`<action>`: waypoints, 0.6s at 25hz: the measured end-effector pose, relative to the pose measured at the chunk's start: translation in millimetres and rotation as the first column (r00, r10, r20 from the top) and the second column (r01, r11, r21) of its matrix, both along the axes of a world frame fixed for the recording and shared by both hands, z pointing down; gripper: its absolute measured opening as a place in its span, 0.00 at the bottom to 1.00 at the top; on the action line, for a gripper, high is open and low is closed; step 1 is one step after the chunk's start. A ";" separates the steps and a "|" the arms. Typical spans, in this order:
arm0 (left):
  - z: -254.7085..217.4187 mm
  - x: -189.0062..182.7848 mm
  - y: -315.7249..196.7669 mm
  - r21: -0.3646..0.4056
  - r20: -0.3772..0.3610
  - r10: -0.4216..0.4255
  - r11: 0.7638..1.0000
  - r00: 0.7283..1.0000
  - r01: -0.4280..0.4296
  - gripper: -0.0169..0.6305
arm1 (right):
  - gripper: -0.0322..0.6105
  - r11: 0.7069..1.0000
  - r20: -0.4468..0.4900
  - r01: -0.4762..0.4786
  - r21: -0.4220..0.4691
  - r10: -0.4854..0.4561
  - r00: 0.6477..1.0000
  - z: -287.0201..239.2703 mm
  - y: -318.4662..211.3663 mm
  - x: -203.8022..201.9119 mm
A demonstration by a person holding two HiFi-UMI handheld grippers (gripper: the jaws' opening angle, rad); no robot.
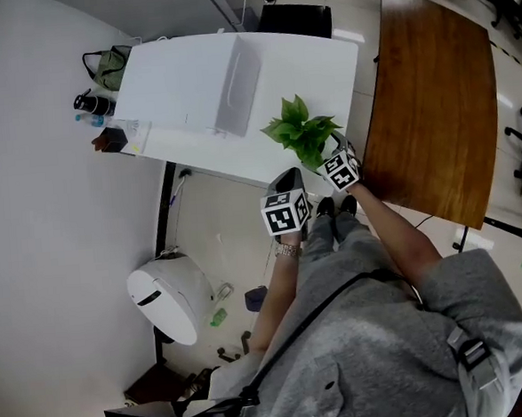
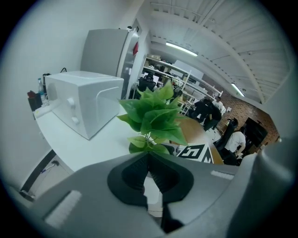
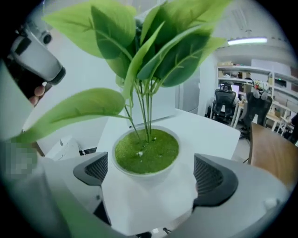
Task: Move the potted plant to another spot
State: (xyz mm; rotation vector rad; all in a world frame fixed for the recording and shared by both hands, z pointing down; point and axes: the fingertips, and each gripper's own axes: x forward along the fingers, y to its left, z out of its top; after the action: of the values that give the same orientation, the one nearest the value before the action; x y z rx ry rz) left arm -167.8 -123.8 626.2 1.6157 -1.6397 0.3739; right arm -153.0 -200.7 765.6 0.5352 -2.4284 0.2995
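The potted plant is standing upright on the white table, close to its front corner. The right gripper is straddling the pot, jaws gaping wide, pads clear of its wall. The left gripper is hovering at the table's front edge, jaws pressed together and carrying nothing. Risk: an off-centre squeeze on the smooth pot could be tipping it or pushing it off that edge.
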 end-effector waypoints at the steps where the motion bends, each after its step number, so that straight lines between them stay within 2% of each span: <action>1: -0.7 5.2 -2.2 0.004 0.003 0.010 1.000 1.000 -0.010 0.05 | 0.92 1.000 0.005 -0.005 -0.004 0.005 1.000 -0.4 0.9 5.8; 4: 1.8 20.6 -7.3 0.007 0.017 0.050 0.999 0.999 -0.050 0.05 | 0.92 0.998 0.017 -0.049 -0.024 0.050 0.999 2.3 2.6 31.2; 6: 8.1 33.4 -9.6 -0.005 0.018 0.092 0.996 0.996 -0.092 0.05 | 0.91 0.986 0.045 -0.148 -0.081 0.152 0.987 5.8 0.3 57.3; 7: 11.3 40.8 -10.3 -0.012 0.014 0.114 0.993 0.993 -0.114 0.05 | 0.87 0.969 0.061 -0.220 -0.116 0.228 0.972 6.6 -2.6 73.1; 8: 13.4 48.9 -10.6 -0.016 0.007 0.136 0.991 0.991 -0.136 0.05 | 0.78 0.943 0.073 -0.298 -0.146 0.310 0.948 5.2 -5.5 89.9; 9: 13.9 57.5 -10.4 -0.016 -0.001 0.160 0.987 0.987 -0.160 0.05 | 0.63 0.912 0.078 -0.374 -0.167 0.391 0.917 1.3 -7.5 106.9; 11: 9.7 76.2 -8.7 -0.003 -0.021 0.213 0.977 0.977 -0.213 0.05 | 0.16 0.842 0.077 -0.506 -0.188 0.526 0.847 -11.6 -6.6 138.8; 12: 6.4 85.7 -6.4 0.004 -0.030 0.242 0.970 0.970 -0.242 0.05 | 0.05 0.810 0.079 -0.551 -0.201 0.574 0.815 -18.9 -2.4 151.1; 13: 3.3 94.7 -2.9 0.011 -0.039 0.272 0.962 0.962 -0.271 0.05 | 0.05 0.786 0.086 -0.578 -0.219 0.605 0.791 -26.4 4.5 160.0; 15: -1.7 110.8 6.1 0.025 -0.051 0.330 0.944 0.943 -0.329 0.05 | 0.05 0.761 0.100 -0.600 -0.247 0.636 0.765 -40.7 23.8 171.1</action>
State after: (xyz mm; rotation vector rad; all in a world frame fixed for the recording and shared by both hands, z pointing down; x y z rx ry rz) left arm -57.0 -117.6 624.5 1.9003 -1.3332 0.4828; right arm 18.1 -176.9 724.9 1.2692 -2.2715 0.8992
